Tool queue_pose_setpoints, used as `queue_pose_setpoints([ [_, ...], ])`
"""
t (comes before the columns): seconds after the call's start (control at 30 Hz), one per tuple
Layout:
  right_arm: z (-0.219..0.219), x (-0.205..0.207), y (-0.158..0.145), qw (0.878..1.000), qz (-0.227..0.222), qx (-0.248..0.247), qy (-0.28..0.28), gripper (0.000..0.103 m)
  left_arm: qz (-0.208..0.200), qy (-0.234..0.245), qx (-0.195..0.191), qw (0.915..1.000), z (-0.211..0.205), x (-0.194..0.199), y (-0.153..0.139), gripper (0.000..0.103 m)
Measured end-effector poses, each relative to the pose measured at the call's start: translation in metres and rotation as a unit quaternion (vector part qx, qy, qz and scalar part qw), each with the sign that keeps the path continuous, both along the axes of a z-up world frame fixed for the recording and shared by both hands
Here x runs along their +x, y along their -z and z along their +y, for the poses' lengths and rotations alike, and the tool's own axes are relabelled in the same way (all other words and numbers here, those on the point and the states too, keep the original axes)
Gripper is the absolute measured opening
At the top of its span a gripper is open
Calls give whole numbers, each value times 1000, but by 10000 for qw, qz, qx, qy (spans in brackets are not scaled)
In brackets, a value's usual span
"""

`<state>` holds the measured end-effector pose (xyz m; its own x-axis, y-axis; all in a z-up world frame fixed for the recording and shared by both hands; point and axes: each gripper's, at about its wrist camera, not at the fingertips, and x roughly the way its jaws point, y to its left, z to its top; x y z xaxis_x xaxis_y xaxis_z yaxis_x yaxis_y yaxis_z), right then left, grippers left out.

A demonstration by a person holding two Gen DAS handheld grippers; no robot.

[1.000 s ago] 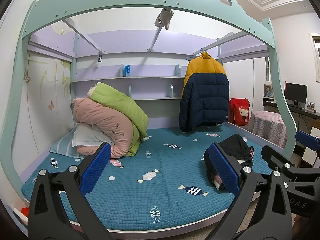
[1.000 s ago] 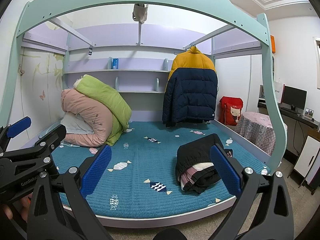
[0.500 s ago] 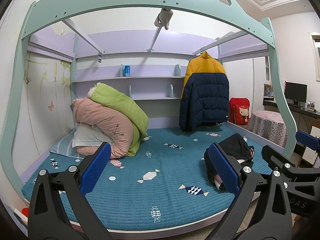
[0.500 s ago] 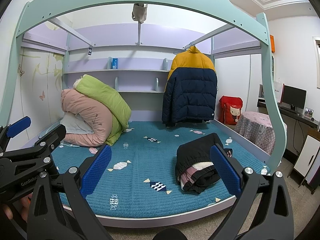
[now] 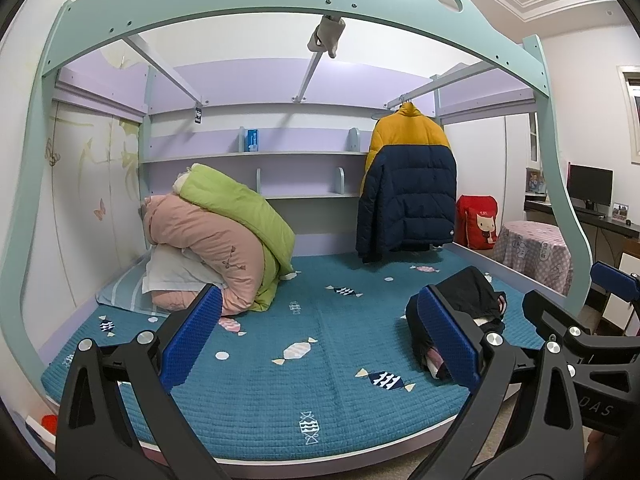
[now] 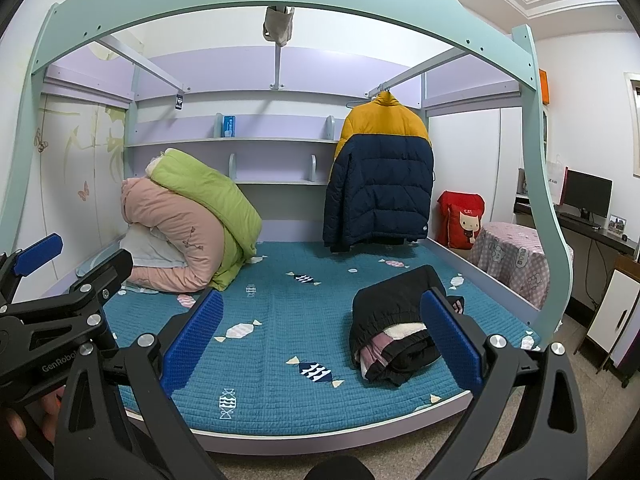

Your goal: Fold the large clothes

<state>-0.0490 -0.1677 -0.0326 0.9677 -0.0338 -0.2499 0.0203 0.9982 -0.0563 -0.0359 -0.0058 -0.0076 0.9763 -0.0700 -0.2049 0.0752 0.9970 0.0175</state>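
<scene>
Far left, against the wall: a pink duvet (image 6: 176, 236) rolled up on the bed (image 6: 280, 360), a green duvet (image 6: 208, 196) slumped over its top, white pillows wedged beneath. All of it sits at the head end of the teal quilted mattress, which has a candy-and-fish print.

Left claw (image 5: 320, 338) — both blue pads wide apart, nothing between them, held short of the bed's near edge. In the right wrist view its black frame shows at the far left, with fingers of a hand (image 6: 16, 424) gripping underneath.

Centre back: lilac shelves, a small blue box (image 5: 252, 140) standing on the upper one. A grey cloth (image 6: 278, 26) hangs from the mint-green arch overhead.

Right of centre: a yellow-and-navy puffer jacket (image 6: 380, 184) on a hanger from the rail, its hem just above the mattress.

Right claw (image 6: 320, 338) — pads likewise spread, gripping nothing, also off the bed's near edge.

Right side of the mattress, near the front edge: a black garment bundle (image 6: 392, 328), already folded, pink and white lining showing at the open end. It touches neither claw.

Beyond the bed: red cartoon cushion (image 6: 460, 216), a round worktop (image 6: 516, 256) under a pink checked cloth, a monitor (image 6: 588, 194) on the desk.
</scene>
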Motion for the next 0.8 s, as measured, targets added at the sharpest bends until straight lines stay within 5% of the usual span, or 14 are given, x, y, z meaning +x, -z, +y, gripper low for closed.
queue_pose_setpoints([
  [0.8,1,-1,-1,10000,1,-8,13,96,2,-3,-10,10000,-1,-1,0,98],
])
